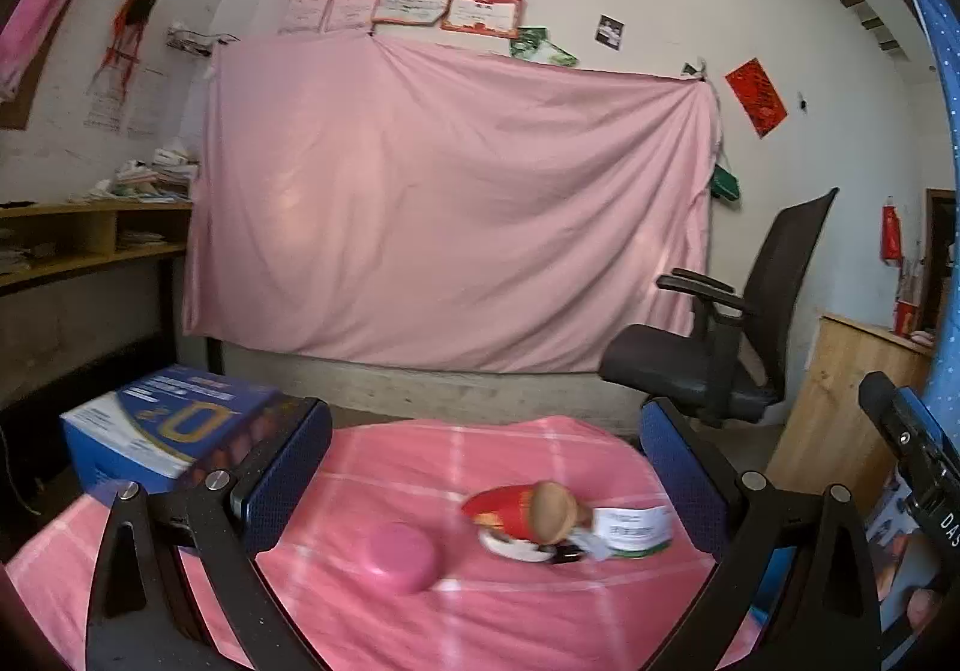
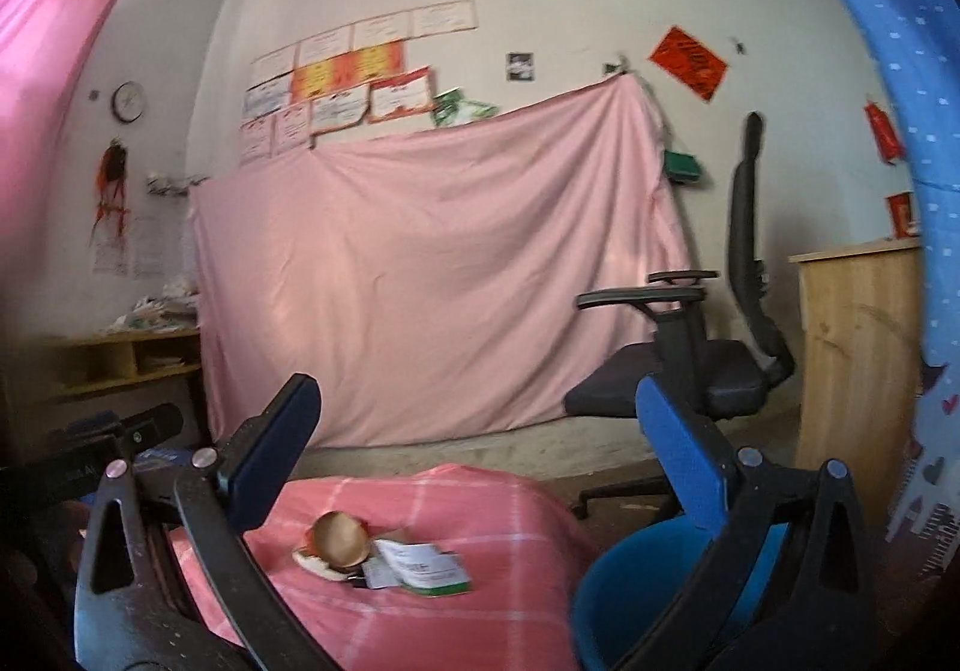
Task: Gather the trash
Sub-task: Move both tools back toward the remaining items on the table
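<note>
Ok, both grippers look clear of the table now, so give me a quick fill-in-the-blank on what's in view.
1. Both the left gripper and the right gripper are ____, with nothing between their fingers.
2. The round dish on the checked tablecloth is ____ in colour.
3. Beside the table stands a ____ bin.
4. Behind the table, a black ____ stands before the pink sheet.

Missing words: open; pink; blue; office chair

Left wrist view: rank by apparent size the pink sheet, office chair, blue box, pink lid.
1. pink sheet, by far the largest.
2. office chair.
3. blue box, partly hidden behind a finger and nearer the camera, so its rank against the chair is unsure.
4. pink lid, smallest.
</note>
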`<state>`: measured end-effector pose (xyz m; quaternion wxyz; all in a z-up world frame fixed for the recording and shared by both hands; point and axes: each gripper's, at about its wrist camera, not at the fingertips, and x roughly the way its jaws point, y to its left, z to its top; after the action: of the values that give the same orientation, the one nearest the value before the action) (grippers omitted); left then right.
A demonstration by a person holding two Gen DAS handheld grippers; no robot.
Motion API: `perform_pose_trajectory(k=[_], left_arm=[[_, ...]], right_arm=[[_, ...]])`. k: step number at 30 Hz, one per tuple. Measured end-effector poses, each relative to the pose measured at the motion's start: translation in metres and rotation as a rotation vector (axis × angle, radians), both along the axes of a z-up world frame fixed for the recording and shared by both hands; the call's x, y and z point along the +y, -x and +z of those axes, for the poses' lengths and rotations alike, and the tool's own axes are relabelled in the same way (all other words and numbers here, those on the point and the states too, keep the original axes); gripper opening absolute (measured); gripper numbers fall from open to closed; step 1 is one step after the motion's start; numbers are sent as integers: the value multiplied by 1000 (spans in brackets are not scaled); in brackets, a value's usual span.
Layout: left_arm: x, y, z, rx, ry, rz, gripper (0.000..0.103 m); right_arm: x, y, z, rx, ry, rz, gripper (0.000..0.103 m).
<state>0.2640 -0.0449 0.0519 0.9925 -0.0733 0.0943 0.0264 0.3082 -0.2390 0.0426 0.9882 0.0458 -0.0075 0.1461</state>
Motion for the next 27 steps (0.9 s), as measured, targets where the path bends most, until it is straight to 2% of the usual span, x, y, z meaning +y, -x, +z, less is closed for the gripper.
perform_pose_trajectory(k=[9,18,21,27], left_arm=[[33,11,-24,4,-38,79,101],[46,5,-57,57,-59,99,101],[49,0,-65,78,-65,90,101],[53,-21,-79,174,-59,32,101]], right_arm=[[46,-9,-13,17,109,77,103],[73,-25,-34,105,220,94,103],[77,-35,-43,160,241,82,103],[79,-67,-68,352,242,50,103]])
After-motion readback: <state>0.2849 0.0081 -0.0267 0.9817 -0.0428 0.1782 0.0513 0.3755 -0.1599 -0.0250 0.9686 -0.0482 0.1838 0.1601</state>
